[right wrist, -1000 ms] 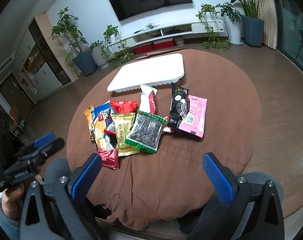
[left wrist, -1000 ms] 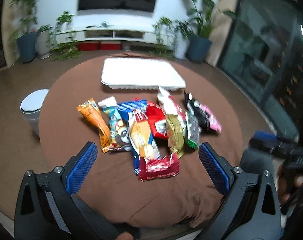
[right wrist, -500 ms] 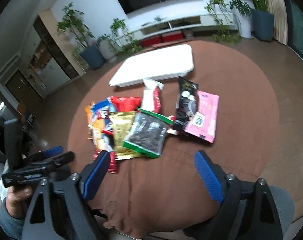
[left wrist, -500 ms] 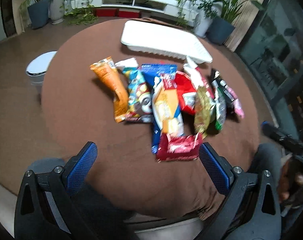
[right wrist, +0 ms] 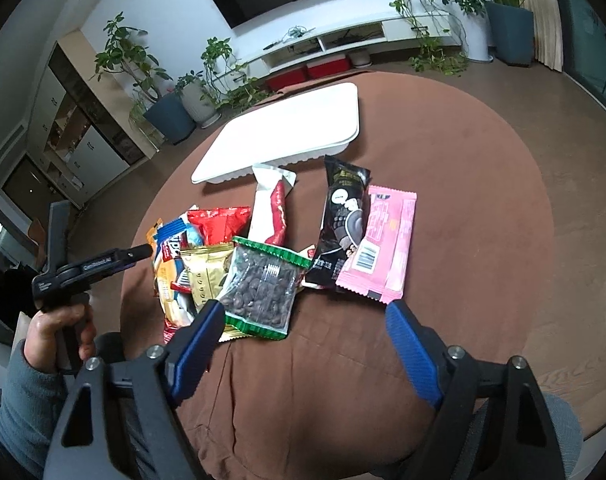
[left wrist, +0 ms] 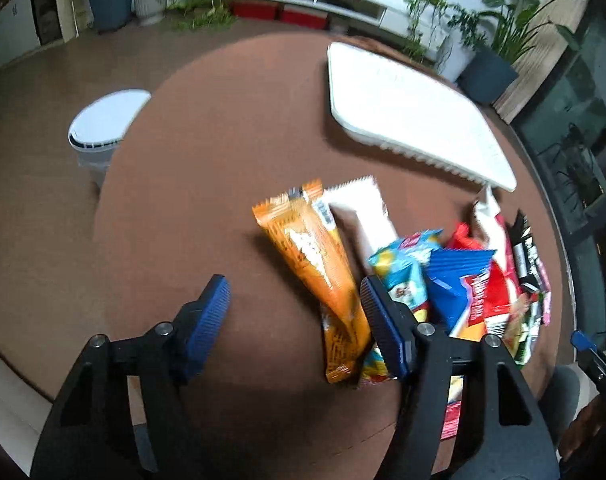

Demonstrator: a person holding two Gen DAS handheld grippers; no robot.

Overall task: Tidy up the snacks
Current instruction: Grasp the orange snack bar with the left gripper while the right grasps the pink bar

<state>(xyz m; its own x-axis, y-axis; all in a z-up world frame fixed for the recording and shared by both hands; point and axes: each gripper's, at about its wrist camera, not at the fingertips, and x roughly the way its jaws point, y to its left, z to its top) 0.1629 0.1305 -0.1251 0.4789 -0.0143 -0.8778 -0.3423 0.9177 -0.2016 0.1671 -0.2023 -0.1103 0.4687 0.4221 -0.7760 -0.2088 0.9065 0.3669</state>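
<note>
**Open cloth on the outer sides, packets crowding the middle**

Your left hand-held gripper (left wrist: 295,320) stands with jaws apart over bare brown bench (left wrist: 207,184); the cloth ahead of it and to its left lies open out to the edge. Its right finger (left wrist: 383,336) sits hard against the orange packet (left wrist: 323,264), with the snack pile (left wrist: 455,280) packed beyond.

Ahead of your right hand-held gripper (right wrist: 303,340), the nut bag (right wrist: 263,288) lies just at its left finger, the pink packet (right wrist: 383,244) just off its right. To its right the cloth runs free. The white tray (right wrist: 291,132) blocks the far side.
</note>
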